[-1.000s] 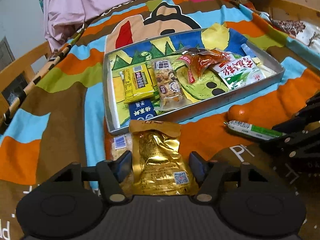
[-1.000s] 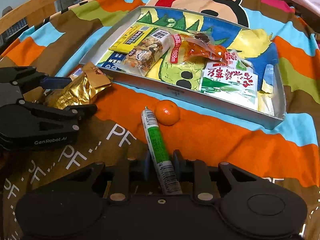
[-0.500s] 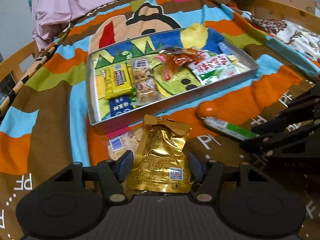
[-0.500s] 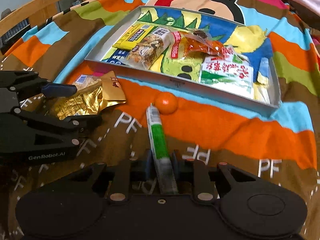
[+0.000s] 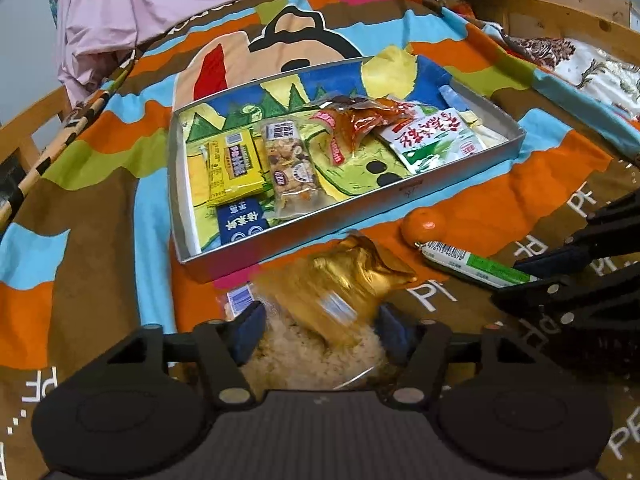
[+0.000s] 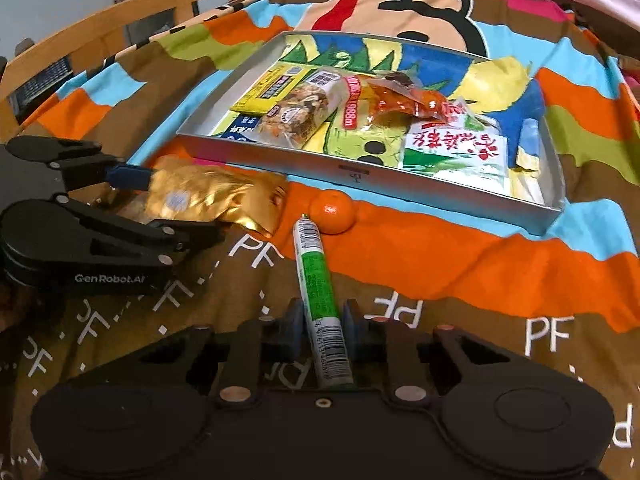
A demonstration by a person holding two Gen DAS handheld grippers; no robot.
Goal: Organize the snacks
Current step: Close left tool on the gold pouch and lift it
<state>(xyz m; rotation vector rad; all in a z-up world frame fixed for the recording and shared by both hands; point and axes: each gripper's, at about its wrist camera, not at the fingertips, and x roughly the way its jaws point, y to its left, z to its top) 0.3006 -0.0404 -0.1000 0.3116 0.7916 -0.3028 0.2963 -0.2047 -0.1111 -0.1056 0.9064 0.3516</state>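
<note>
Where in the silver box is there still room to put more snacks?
The shallow silver box is bare along its far strip, above the yellow packet, the clear nut-mix bag and the red-orange pouch. The near half is crowded, with those and the green-and-white packet side by side. Only a narrow strip shows between the nut-mix bag and that packet.

The gold foil pouch (image 5: 344,288) is motion-blurred in the left wrist view, its print unreadable. It covers most of a clear packet of pale crumbly snack (image 5: 304,352). The small blue sachet (image 5: 240,222) lies half under the yellow packet (image 5: 234,168).
</note>
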